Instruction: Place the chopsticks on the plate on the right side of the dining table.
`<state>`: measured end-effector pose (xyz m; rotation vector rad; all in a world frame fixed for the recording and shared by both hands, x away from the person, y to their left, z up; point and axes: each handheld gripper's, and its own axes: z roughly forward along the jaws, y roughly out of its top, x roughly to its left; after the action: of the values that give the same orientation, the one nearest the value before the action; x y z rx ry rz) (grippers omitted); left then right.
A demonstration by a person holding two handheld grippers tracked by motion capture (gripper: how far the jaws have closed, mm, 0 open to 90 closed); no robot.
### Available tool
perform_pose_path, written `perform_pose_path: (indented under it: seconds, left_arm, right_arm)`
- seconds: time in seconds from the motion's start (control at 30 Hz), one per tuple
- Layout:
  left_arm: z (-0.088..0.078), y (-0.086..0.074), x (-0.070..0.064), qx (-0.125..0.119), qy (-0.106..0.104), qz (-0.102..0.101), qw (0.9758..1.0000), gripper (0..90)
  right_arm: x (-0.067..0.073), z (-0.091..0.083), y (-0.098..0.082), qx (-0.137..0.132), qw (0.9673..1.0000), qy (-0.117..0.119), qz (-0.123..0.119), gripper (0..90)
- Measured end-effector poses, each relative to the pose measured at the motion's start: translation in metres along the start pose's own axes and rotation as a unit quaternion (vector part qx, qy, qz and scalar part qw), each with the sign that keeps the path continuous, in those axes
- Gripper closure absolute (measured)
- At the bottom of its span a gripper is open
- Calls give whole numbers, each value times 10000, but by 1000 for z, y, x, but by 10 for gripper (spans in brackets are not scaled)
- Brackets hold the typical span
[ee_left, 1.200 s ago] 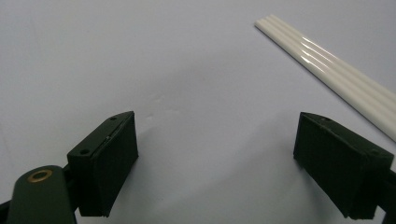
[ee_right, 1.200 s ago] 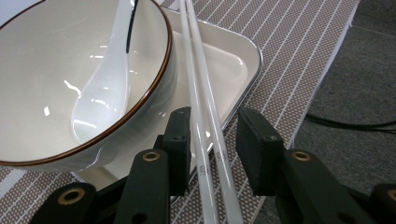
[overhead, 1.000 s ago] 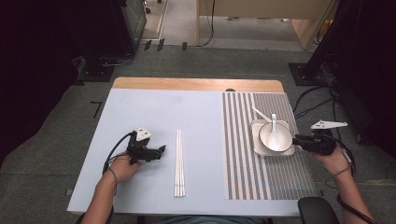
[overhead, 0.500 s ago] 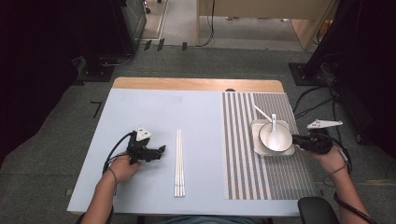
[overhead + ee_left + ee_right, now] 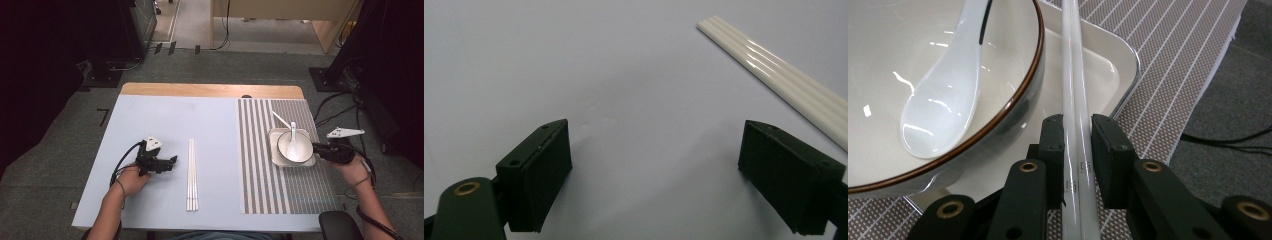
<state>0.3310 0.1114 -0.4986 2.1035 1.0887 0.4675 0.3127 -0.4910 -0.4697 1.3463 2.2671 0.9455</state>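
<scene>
My right gripper point(image 5: 318, 148) is at the right edge of the square white plate point(image 5: 275, 159), shut on a pair of white chopsticks point(image 5: 1072, 60); its jaws have just been closing on them. The chopsticks lie across the plate beside the brown-rimmed white bowl point(image 5: 878, 100), and their far ends point(image 5: 280, 120) stick out beyond the bowl point(image 5: 286, 150). A white spoon point(image 5: 943, 100) rests in the bowl. My left gripper point(image 5: 172, 161) lies low over the blue table, open with nothing between its fingers. Just right of it lie more white chopsticks point(image 5: 192, 172), side by side.
The plate stands on a grey striped mat point(image 5: 260, 170) that covers the right part of the table. The blue surface point(image 5: 165, 120) takes the left part. Black cables point(image 5: 125, 160) trail from the left gripper. The table's right edge is close behind my right hand.
</scene>
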Motion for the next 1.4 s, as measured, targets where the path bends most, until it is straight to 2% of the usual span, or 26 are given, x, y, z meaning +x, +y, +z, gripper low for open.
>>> perform_pose_path:
  seconds: [0.07, 0.17, 0.27, 0.43, 0.6, 0.83, 1.1, 1.17, 1.2, 1.23, 1.3, 1.4]
  left_arm:
    - [0, 0, 0, 0, -1, -2, 10000, 135]
    - [0, 0, 0, 0, -1, -2, 10000, 135]
    - [0, 0, 0, 0, -1, -3, 10000, 135]
    - [0, 0, 0, -2, -2, -3, 10000, 135]
    - [0, 0, 0, 0, -2, -2, 10000, 135]
    - [0, 0, 0, 2, 0, 3, 10000, 135]
    - [0, 0, 0, 1, -1, 0, 10000, 135]
    - [0, 0, 0, 0, -1, -2, 10000, 135]
    - [0, 0, 0, 0, -1, -2, 10000, 135]
    - [0, 0, 0, 0, 2, -2, 10000, 135]
    - [0, 0, 0, 2, -1, -2, 10000, 135]
    - [0, 0, 0, 1, -1, -2, 10000, 135]
  right_arm:
    - [1, 0, 0, -33, 10000, 20, -8, 760]
    - [2, 3, 2, -23, 9999, 56, -150, 761]
    - [1, 5, 2, -34, 9999, 59, -156, 761]
    - [-1, 7, 3, -66, 9998, 140, -125, 758]
    - [-4, 4, 2, -129, 9998, 174, -21, 719]
    - [-5, 3, 1, -110, 9998, 160, -10, 691]
    - [-10, -2, 5, -169, 9997, 113, 111, 660]
    - [-14, -11, 14, -320, 9991, -12, 263, 650]
    - [-14, -11, 14, -320, 9991, -12, 263, 650]
    - [-15, -17, 25, -483, 9977, -113, 454, 627]
    - [-15, -19, 31, -565, 9967, -171, 550, 620]
    - [-10, -20, 53, -836, 9927, -279, 829, 508]
